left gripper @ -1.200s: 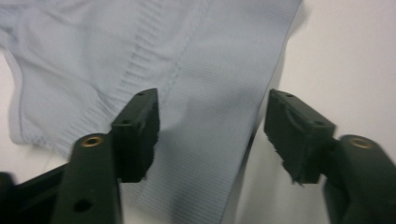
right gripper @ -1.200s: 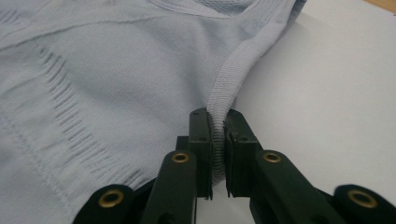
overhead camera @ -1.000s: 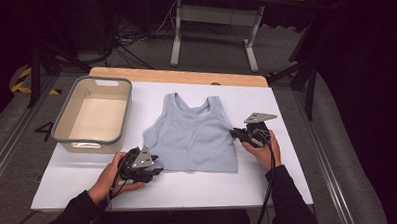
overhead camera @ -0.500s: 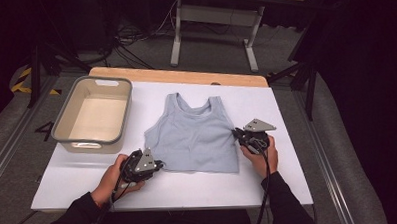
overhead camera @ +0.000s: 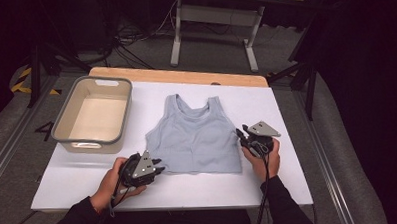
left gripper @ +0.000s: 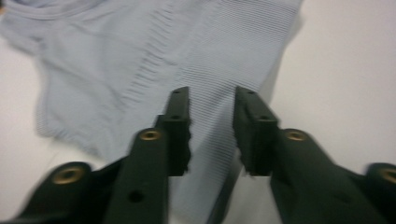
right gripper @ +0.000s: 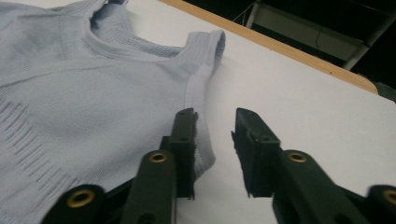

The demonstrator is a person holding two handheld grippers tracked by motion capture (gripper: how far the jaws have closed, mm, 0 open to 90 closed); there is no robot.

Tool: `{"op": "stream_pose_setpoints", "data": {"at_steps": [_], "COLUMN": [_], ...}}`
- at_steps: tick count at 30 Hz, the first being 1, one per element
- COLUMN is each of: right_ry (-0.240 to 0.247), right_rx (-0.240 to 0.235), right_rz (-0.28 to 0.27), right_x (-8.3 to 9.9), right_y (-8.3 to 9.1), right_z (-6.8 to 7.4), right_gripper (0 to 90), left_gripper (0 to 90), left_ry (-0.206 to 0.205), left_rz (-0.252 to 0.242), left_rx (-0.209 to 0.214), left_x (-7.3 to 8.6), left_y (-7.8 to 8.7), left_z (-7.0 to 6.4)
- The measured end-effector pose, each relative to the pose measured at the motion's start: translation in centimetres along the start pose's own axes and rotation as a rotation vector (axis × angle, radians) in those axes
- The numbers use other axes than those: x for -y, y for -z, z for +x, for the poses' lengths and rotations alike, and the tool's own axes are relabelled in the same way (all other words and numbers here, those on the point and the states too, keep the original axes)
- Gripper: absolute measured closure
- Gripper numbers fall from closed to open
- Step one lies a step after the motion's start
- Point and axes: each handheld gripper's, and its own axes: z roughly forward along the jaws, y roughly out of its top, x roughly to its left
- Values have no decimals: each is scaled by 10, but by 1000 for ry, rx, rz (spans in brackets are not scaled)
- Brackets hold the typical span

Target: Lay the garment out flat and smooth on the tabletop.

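On the white table [overhead camera: 286, 114], the grey top [overhead camera: 195, 137] lies between both parted grippers [overhead camera: 156, 169] [overhead camera: 241, 136].

Your right gripper [right gripper: 213, 135] has its two black jaws parted, with the white table [right gripper: 299, 93] showing in the gap. The jaw toward nine o'clock lies over the side edge of the light blue top [right gripper: 84, 102]. At one o'clock runs the table's wooden edge [right gripper: 280, 44].
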Motion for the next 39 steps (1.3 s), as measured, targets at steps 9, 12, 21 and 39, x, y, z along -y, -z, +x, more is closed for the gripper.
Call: {"op": "stream_pose_setpoints", "data": {"at_steps": [9,12,21,39], "right_ry": [-3,-13,-26,-31], "right_rx": [-2,0,-66,-64], "right_rz": [32,91,196,165], "right_x": [19,25,29,20], "right_y": [11,6,-2,22], "right_z": [22,24,25,25], "right_gripper": [387,306,586,873], "left_gripper": [379,312,474,881], "left_ry": [15,19,53,4], "left_rz": [-17,10,49,53], "left_rx": [-86,-89,-37,-34], "left_x": [10,13,14,-1], "left_y": [9,5,-5,2], "left_z": [4,5,12,5]}}
